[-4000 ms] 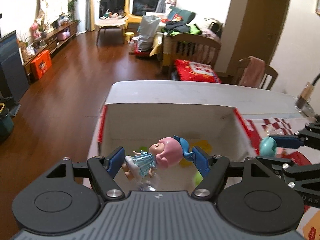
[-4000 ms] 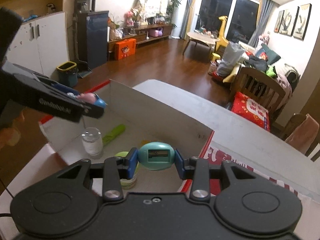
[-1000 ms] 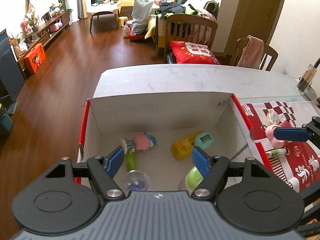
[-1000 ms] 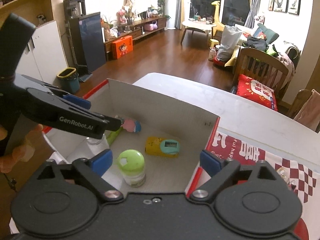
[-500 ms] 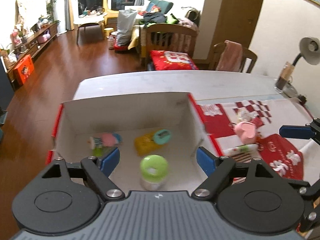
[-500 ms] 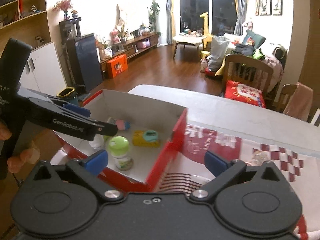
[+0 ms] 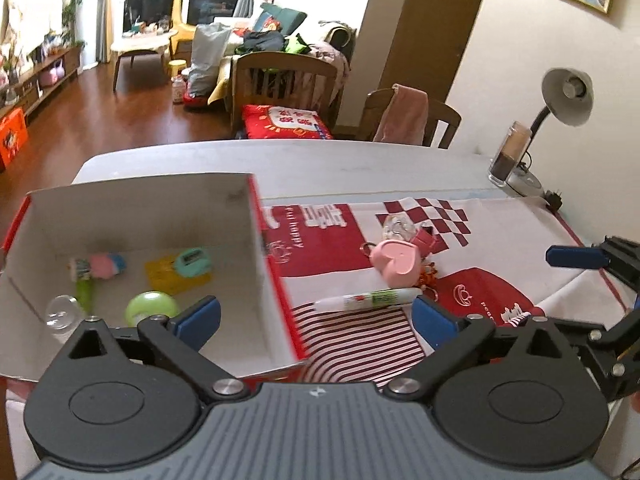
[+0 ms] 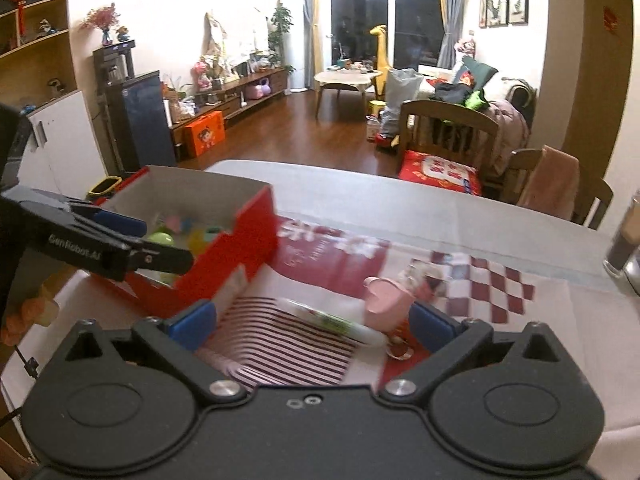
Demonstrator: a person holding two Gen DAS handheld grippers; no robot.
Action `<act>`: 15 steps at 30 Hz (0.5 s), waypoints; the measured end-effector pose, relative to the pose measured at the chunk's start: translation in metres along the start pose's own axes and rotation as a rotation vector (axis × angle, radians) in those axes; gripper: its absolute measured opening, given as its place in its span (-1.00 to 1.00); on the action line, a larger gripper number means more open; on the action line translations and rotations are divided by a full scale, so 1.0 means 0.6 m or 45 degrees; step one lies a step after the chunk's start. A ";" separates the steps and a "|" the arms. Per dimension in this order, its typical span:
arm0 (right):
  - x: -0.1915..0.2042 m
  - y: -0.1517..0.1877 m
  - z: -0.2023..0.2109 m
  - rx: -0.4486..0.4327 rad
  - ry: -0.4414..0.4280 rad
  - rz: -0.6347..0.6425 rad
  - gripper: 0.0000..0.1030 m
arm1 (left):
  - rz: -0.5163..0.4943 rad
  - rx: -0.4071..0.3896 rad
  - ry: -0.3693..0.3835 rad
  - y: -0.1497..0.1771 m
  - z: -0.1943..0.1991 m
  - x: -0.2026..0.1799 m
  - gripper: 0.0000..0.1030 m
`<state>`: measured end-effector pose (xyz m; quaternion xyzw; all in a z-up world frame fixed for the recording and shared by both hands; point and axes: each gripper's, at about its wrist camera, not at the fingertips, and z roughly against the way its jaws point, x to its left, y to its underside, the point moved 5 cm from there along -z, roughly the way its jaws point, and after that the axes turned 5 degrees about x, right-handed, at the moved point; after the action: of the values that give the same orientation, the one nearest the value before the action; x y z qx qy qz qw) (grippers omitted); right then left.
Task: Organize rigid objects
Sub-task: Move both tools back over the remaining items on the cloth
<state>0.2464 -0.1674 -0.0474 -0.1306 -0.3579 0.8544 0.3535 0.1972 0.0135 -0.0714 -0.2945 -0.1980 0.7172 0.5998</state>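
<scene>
Change: both claws are swinging away from the box (image 7: 256, 240) toward the cloth; a second ago they were hanging over its inside, and four seconds ago each was carrying a toy.
Left claw (image 7: 316, 316): its jaws have just been opening and are now standing wide, with nothing between the pads.
Right claw (image 8: 312, 326): jaws have likewise been opening to full width and are gripping nothing.
Box contents: the pink-haired doll (image 7: 98, 266) and the teal egg-shaped toy (image 7: 193, 261) are now lying on the box floor, beside a green-capped bottle (image 7: 151, 307) and a clear jar (image 7: 61, 312).
Meaning: two items are looking sorted, and the claws are seemingly heading for the next pair.
Remaining: a pink heart case (image 7: 396, 261), a white-and-green tube (image 7: 368, 300) and a clear faceted trinket (image 7: 398, 226) are lying close together on the cloth, outside the box.
Desk (image 7: 360, 164): a pale top is carrying a red-and-white patterned cloth (image 7: 320, 248), with a lamp (image 7: 566, 98) at its far right corner.
Room: wooden chairs are standing behind the desk, with dark wood flooring and night-dark windows beyond.
</scene>
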 end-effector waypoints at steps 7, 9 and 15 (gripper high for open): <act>-0.081 0.018 -0.016 0.034 0.063 -0.038 0.99 | -0.094 -0.029 0.023 0.000 -0.043 -0.084 0.99; -0.101 0.022 -0.027 0.052 0.072 -0.053 0.99 | -0.115 -0.021 0.037 0.000 -0.064 -0.106 0.99; -0.148 0.029 -0.061 0.093 0.086 -0.029 0.99 | -0.177 0.007 0.013 0.007 -0.130 -0.144 0.99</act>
<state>0.3185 -0.2191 -0.0883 -0.1423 -0.3157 0.8579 0.3796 0.2547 -0.0774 -0.1166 -0.2822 -0.2130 0.6727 0.6500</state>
